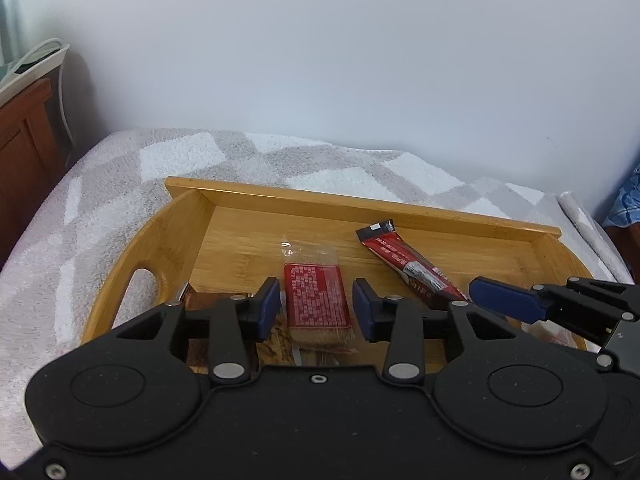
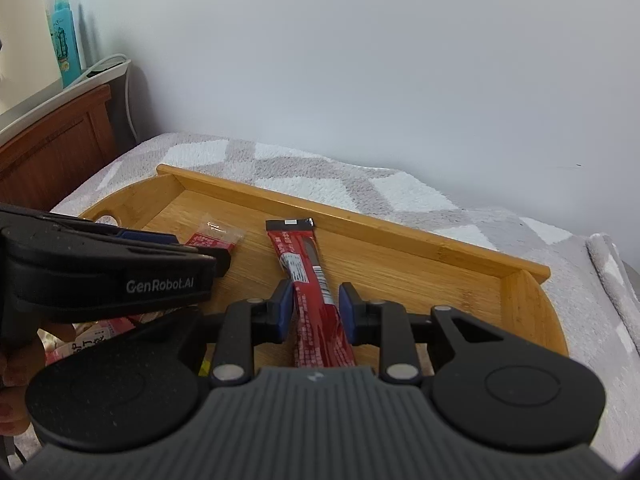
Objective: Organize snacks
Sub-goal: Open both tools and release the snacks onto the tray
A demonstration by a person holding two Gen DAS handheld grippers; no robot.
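Honey-yellow bamboo tray [image 1: 248,236] showing a fine straight grain; at its 12 o'clock, a blanket [image 1: 120,184] carrying a grey-and-white block pattern. Flat snack packet [image 1: 316,296] displaying a red label with white print under clear wrap, its contents looking light brown. At the packet's 2 o'clock, a long snack stick [image 1: 404,262] showing red with a black end, a small white patch and white lettering. Left gripper [image 1: 316,308] and right gripper [image 2: 314,310] appearing black with dark blue pads [image 1: 268,306]. Wall [image 1: 320,60] reading pale blue-grey; headboard [image 2: 56,148] reading reddish-brown; bottle [image 2: 64,40] showing teal
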